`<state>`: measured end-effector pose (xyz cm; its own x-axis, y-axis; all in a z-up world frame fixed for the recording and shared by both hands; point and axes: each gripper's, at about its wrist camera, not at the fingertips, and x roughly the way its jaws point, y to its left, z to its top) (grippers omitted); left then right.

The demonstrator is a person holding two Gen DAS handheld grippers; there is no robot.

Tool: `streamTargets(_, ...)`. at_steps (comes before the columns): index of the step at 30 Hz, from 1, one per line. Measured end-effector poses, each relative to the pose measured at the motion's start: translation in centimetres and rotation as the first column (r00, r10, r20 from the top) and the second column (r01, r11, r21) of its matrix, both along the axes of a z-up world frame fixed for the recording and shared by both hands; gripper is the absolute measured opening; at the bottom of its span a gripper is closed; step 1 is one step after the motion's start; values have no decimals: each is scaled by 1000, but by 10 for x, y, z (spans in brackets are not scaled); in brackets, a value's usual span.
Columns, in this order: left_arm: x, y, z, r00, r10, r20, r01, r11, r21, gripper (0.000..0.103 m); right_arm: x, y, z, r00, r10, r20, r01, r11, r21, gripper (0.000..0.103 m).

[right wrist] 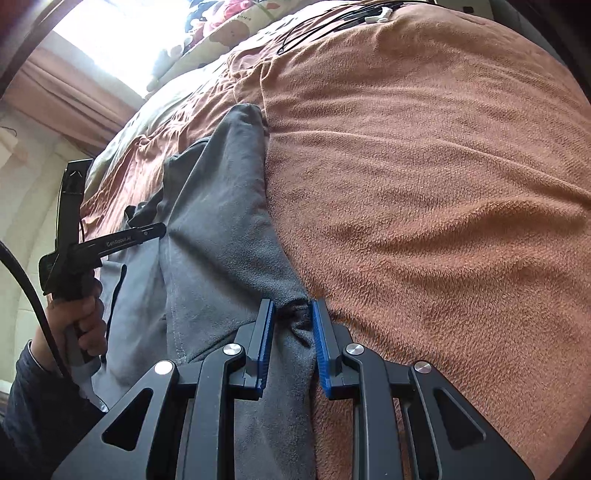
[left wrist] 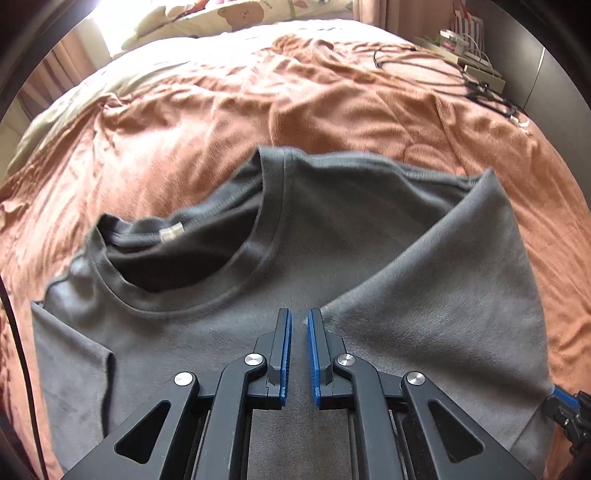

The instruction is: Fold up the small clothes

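A small grey T-shirt [left wrist: 207, 332] lies on the orange blanket [left wrist: 221, 122], collar up and to the left, its right side folded over the front. My left gripper [left wrist: 299, 317] hovers over the shirt's chest, jaws a narrow gap apart with nothing between them. In the right wrist view the shirt [right wrist: 221, 221] runs along the blanket's left side. My right gripper [right wrist: 292, 308] has its jaws partly open around a bunched edge of the shirt, fabric between the pads. The left gripper [right wrist: 157, 229] shows there at the left, held by a hand.
Black cables [left wrist: 436, 62] lie on the far right of the bed near a cluttered shelf [left wrist: 469, 51]. A patterned pillow [left wrist: 221, 18] sits at the head. The blanket [right wrist: 424, 184] spreads wide to the right.
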<state>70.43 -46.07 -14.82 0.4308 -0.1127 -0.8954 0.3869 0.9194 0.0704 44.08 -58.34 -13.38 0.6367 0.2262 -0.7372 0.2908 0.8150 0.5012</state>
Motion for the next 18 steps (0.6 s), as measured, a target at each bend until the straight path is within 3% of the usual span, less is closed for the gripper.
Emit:
streamTargets(3, -1, -6, 18, 999, 1, 42, 1, 999, -33, 29, -2, -3, 3, 1000, 13, 8, -13, 999, 35, 18)
streamTargets(4, -1, -10, 24, 998, -8, 54, 11, 999, -49, 30, -4, -4, 4, 1000, 10, 16, -10, 999, 46, 18)
streamTargets(11, -9, -56, 44, 990, -118, 83, 130, 979, -156, 31, -12, -18, 10, 996, -39, 80, 34, 997, 63, 18)
streamTargets(18, -11, -105, 33, 975, -214, 58, 221, 953, -205, 31, -13, -26, 0, 991, -101, 92, 89, 987, 130, 18)
